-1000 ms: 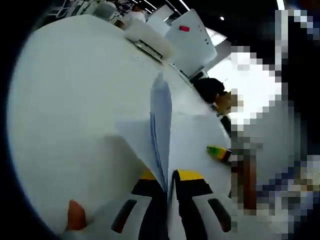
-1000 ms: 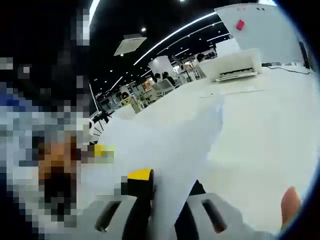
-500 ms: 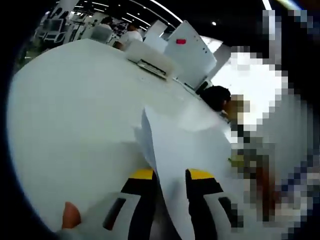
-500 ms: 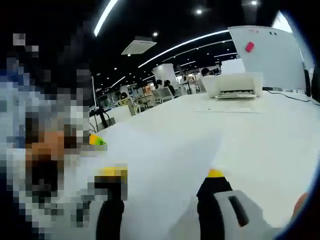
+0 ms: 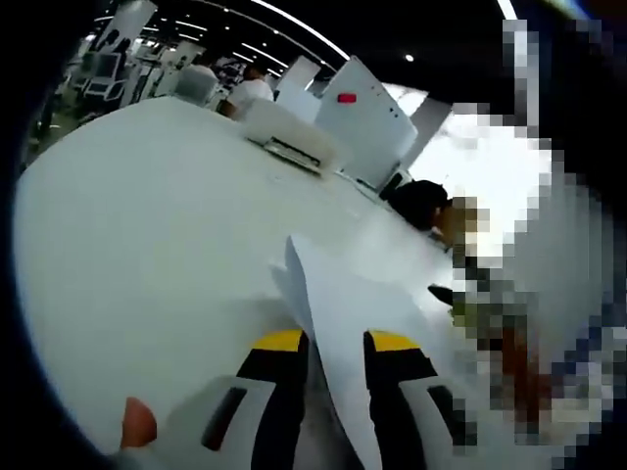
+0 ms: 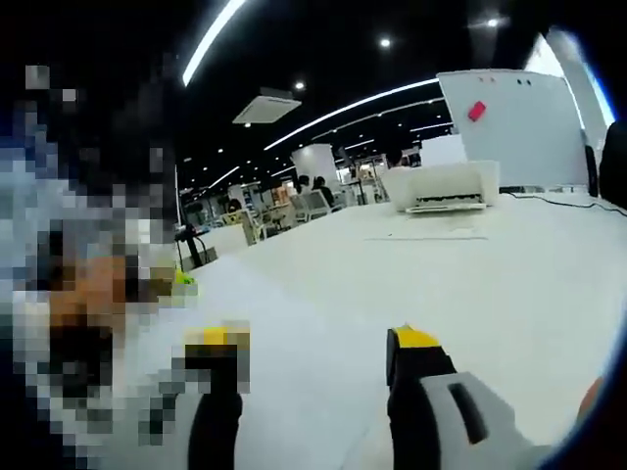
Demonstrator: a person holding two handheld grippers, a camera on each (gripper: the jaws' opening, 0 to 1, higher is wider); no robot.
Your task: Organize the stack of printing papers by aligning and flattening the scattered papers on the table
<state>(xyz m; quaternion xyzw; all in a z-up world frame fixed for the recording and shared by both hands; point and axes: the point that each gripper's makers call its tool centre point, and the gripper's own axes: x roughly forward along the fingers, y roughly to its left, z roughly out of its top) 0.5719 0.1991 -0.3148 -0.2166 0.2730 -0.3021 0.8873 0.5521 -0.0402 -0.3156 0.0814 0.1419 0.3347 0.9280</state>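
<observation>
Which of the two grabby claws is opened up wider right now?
The right gripper: its yellow-tipped jaws stand far apart, with the white paper spread between them. The left gripper has only a narrow gap, with the paper's edge running through it.

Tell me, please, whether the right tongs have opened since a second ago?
Yes. The right tongs, then pinched on the paper, now stand wide apart, with the sheets lying flat on the table between them.

papers (image 5: 343, 323): white printing sheets, lying on the white table (image 5: 137, 255); fanning unevenly, corners sticking out | pose: one pointed corner rising toward the table's far side | right gripper view: sheets (image 6: 294, 352) lying flat
</observation>
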